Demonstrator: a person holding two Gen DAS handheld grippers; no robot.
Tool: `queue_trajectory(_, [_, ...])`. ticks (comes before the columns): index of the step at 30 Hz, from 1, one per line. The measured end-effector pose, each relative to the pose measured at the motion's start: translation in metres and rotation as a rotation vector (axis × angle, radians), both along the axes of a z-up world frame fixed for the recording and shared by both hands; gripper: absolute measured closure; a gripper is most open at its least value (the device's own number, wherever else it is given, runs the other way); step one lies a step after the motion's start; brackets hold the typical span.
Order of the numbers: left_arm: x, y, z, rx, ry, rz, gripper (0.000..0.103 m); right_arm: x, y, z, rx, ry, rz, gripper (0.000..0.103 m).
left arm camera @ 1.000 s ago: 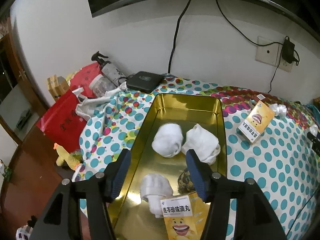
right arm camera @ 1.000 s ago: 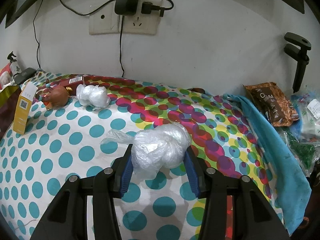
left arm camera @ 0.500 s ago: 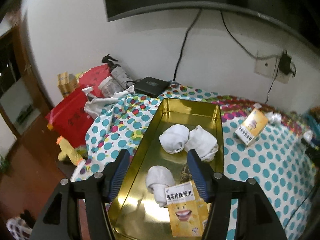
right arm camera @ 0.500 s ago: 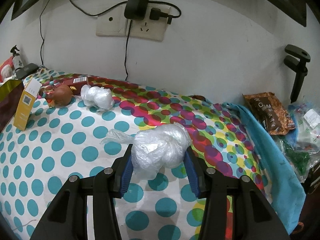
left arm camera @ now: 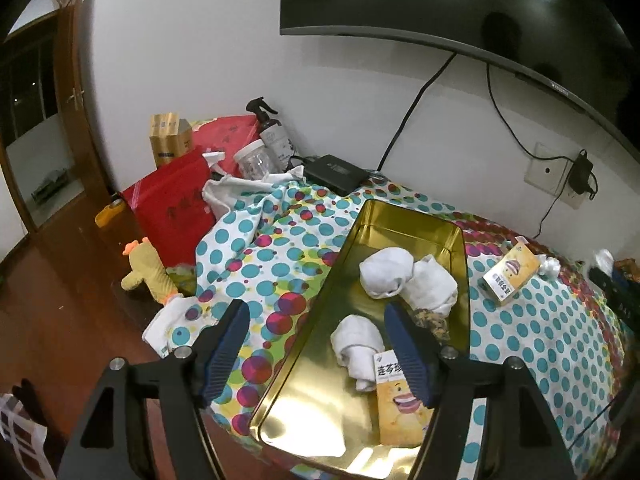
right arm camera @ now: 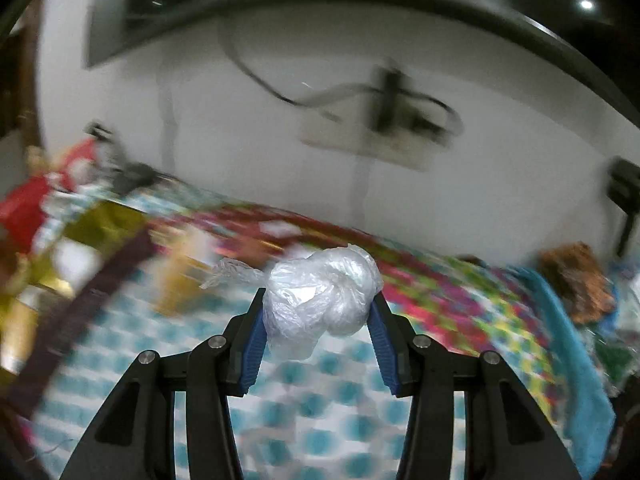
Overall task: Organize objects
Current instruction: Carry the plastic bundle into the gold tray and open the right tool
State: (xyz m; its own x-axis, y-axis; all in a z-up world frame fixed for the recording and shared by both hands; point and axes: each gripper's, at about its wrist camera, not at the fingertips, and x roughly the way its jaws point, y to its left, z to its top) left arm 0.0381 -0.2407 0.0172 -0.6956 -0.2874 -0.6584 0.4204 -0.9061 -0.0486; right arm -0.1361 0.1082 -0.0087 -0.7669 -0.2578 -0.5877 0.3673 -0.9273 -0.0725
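The right gripper [right arm camera: 318,322] is clenched on a crumpled ball of clear plastic film [right arm camera: 322,294]; both blue pads press its sides, and a twisted tail of film sticks out past the left pad. The ball is carried clear above the polka-dot cloth [right arm camera: 304,392], and the surroundings in this view are smeared by motion. Landmark: the long gold rectangular metal tray [left arm camera: 400,216] lying on the same cloth. The left gripper [left arm camera: 316,350] hangs above the tray's near end with its jaws opening and nothing pinched between them; one pad sits outside the tray's left wall, the other over its inside. Inside the tray: three rolled white socks [left arm camera: 384,272], a small mottled brown-green object beside them, partly hidden, and at the near end a yellow carton printed with a cartoon mouth [left arm camera: 400,404]. A second yellow carton [left arm camera: 510,274] lies on the cloth just right of the tray. A black flat box [left arm camera: 336,168] sits beyond the tray's far end, by the wall.
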Motion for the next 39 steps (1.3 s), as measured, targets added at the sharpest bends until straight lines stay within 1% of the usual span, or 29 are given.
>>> queue_trajectory(4, [0.008, -0.007, -0.001, 0.013, 0.000, -0.004, 0.031, 0.019, -0.064, 0.015, -0.076, -0.036, 0.159, 0.058])
queue_trajectory(6, [0.013, -0.012, -0.002, 0.018, -0.003, 0.003, 0.031, 0.025, -0.097, 0.018, -0.115, -0.072, 0.237, 0.058])
queue_trajectory(9, [0.020, -0.019, -0.004, 0.035, -0.001, 0.006, 0.031, 0.031, -0.137, 0.021, -0.164, -0.124, 0.318, 0.058])
queue_trajectory(15, [0.031, -0.035, -0.005, 0.052, 0.007, 0.037, 0.031, 0.044, -0.204, 0.016, -0.140, -0.166, 0.423, 0.058])
queue_trajectory(19, [0.033, -0.044, -0.009, 0.070, 0.005, 0.051, 0.031, 0.046, -0.230, 0.006, -0.099, -0.198, 0.451, 0.058])
queue_trajectory(24, [0.031, -0.051, -0.016, 0.095, -0.010, 0.061, 0.031, 0.048, -0.241, -0.003, -0.059, -0.217, 0.464, 0.058])
queue_trajectory(28, [0.028, -0.048, -0.020, 0.094, -0.022, 0.055, 0.031, 0.047, -0.242, -0.007, -0.046, -0.223, 0.469, 0.055])
queue_trajectory(29, [0.027, -0.046, -0.020, 0.092, -0.025, 0.052, 0.031, 0.047, -0.242, -0.007, -0.045, -0.220, 0.465, 0.052])
queue_trajectory(31, [0.024, -0.044, -0.019, 0.090, -0.022, 0.043, 0.031, 0.046, -0.238, -0.008, -0.054, -0.202, 0.450, 0.041])
queue_trajectory(32, [0.023, -0.042, -0.018, 0.087, -0.021, 0.043, 0.031, 0.046, -0.233, -0.007, -0.067, -0.188, 0.440, 0.034])
queue_trajectory(33, [0.020, -0.040, -0.017, 0.085, -0.021, 0.041, 0.031, 0.046, -0.227, -0.006, -0.084, -0.170, 0.430, 0.030])
queue_trajectory(36, [0.013, -0.029, -0.014, 0.080, -0.025, 0.016, 0.031, 0.045, -0.206, -0.001, -0.132, -0.137, 0.411, 0.029])
queue_trajectory(37, [0.010, -0.023, -0.013, 0.072, -0.023, 0.003, 0.031, 0.045, -0.199, 0.001, -0.139, -0.114, 0.395, 0.028])
queue_trajectory(38, [0.007, -0.016, -0.011, 0.055, -0.019, -0.014, 0.031, 0.049, -0.186, 0.003, -0.138, -0.058, 0.363, 0.021])
queue_trajectory(39, [0.003, -0.007, -0.009, 0.035, -0.020, -0.033, 0.031, 0.052, -0.173, 0.006, -0.127, 0.008, 0.329, 0.013])
